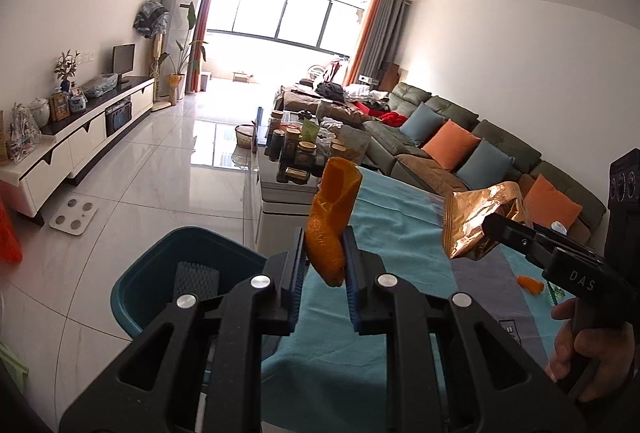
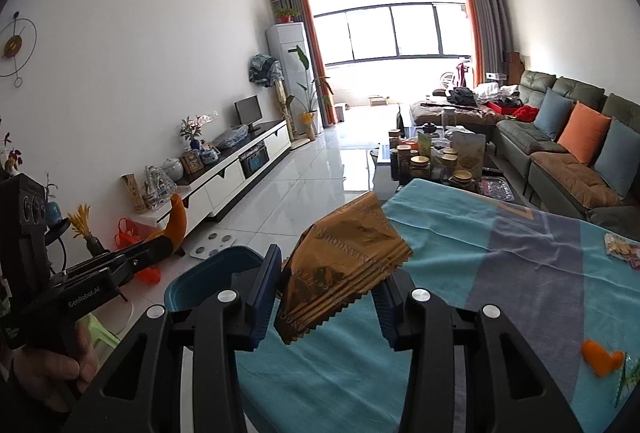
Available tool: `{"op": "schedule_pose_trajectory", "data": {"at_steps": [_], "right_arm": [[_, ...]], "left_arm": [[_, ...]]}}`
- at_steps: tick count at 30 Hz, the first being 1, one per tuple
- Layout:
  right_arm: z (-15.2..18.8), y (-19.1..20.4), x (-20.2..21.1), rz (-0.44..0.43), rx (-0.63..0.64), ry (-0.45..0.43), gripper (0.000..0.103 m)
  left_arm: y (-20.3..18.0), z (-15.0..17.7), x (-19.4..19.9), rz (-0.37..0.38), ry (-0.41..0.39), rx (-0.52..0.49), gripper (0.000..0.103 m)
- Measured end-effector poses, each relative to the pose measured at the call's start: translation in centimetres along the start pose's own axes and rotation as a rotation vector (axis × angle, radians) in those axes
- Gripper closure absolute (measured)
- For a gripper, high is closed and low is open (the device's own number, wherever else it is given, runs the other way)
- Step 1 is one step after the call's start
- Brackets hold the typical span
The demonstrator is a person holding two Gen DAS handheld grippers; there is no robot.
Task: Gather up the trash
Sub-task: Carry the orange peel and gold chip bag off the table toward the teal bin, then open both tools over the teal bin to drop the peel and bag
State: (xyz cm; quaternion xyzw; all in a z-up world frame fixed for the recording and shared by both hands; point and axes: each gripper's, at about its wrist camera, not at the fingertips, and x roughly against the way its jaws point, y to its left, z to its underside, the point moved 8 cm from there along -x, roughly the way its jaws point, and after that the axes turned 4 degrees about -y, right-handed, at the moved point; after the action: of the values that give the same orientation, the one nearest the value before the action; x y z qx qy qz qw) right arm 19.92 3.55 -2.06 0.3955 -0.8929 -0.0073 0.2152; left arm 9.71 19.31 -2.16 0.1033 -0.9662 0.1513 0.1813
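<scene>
My left gripper (image 1: 325, 253) is shut on a curled strip of orange peel (image 1: 332, 217), held above the table's left edge. The same peel (image 2: 178, 219) shows in the right wrist view at the left. My right gripper (image 2: 330, 273) is shut on a crumpled gold-brown snack wrapper (image 2: 344, 265); in the left wrist view that wrapper (image 1: 476, 221) hangs from the right gripper (image 1: 490, 225) to the right. A teal bin (image 1: 160, 269) stands on the floor below and left of the left gripper, a grey piece inside it. The bin (image 2: 212, 277) sits left of the right gripper.
The table wears a teal and grey cloth (image 2: 500, 253). Another orange peel piece (image 2: 602, 353) and a small packet (image 2: 622, 249) lie on it at the right. Jars (image 2: 420, 163) crowd a dark coffee table beyond. A sofa (image 2: 572, 153) runs along the right wall, a white scale (image 1: 74, 217) lies on the floor.
</scene>
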Motion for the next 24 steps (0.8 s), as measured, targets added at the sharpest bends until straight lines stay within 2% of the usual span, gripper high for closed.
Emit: {"op": "schedule_pose_trajectory", "data": {"at_steps": [6,15,20,24], "right_arm": [[-0.5,5.0,-3.9,-0.093,0.043,0.040,0.062],[-0.6,9.3,-8.1,-0.182,0.086,0.106,0.062],[0.4,10.6,-10.8,-0.226,0.101,0.184,0.062],[1.8,11.6,-13.7,-0.252,0.118,0.262,0.062]], "left_arm": [[4.4,0.0,1.9,-0.070,-0.008,0.034,0.085],[10.6,0.5,3.0,-0.138,0.006,0.076,0.085],[13.9,1.9,1.8,-0.170,0.042,0.125,0.084],[16.2,4.4,-0.4,-0.170,0.110,0.186,0.084]]}}
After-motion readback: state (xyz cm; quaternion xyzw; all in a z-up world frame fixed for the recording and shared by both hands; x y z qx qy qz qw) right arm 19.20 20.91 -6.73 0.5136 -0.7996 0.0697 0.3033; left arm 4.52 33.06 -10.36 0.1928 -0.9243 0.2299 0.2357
